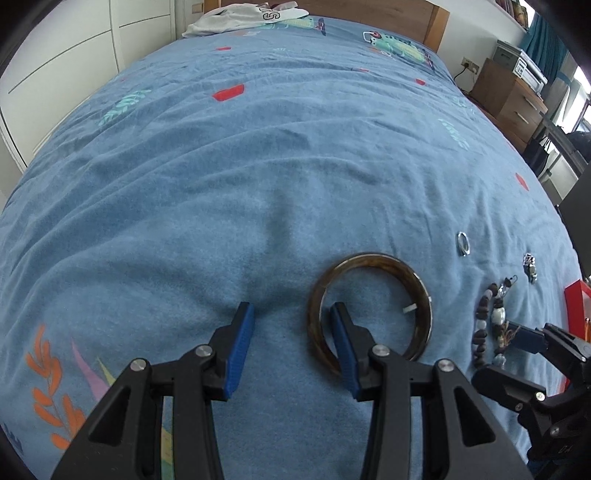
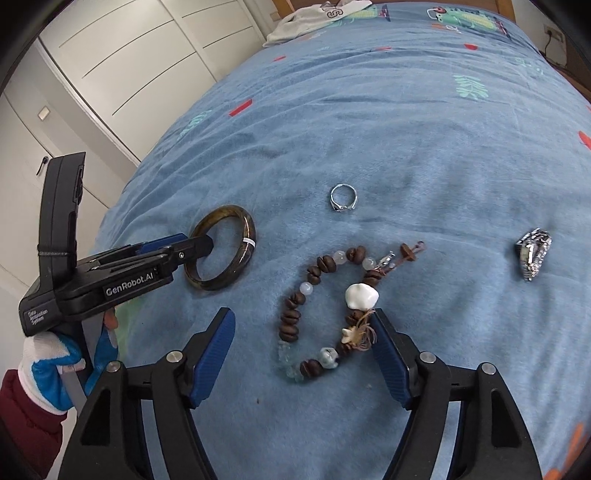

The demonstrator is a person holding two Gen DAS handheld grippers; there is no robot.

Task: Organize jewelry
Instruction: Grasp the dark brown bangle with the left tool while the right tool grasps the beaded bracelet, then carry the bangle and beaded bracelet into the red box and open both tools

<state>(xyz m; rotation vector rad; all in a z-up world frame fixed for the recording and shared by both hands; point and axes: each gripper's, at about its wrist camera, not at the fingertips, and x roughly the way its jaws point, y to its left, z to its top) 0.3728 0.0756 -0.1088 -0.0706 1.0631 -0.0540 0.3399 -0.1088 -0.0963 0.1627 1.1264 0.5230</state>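
A dark brown bangle (image 1: 373, 306) lies flat on the blue bedspread; it also shows in the right wrist view (image 2: 236, 266). My left gripper (image 1: 291, 314) is open, with its right finger inside the bangle's ring and its left finger outside it. A beaded bracelet (image 2: 325, 314) of brown, white and clear beads lies between the fingers of my open right gripper (image 2: 303, 325). It shows in the left wrist view too (image 1: 491, 321). A silver ring (image 2: 343, 199) lies beyond it. A silver watch (image 2: 533, 251) lies to the right.
The blue patterned bedspread (image 1: 258, 166) covers the bed. A white garment (image 1: 240, 18) lies at the far end. A red box edge (image 1: 576, 306) shows at the right. White wardrobe doors (image 2: 129, 55) stand left, and a wooden dresser (image 1: 509, 99) stands far right.
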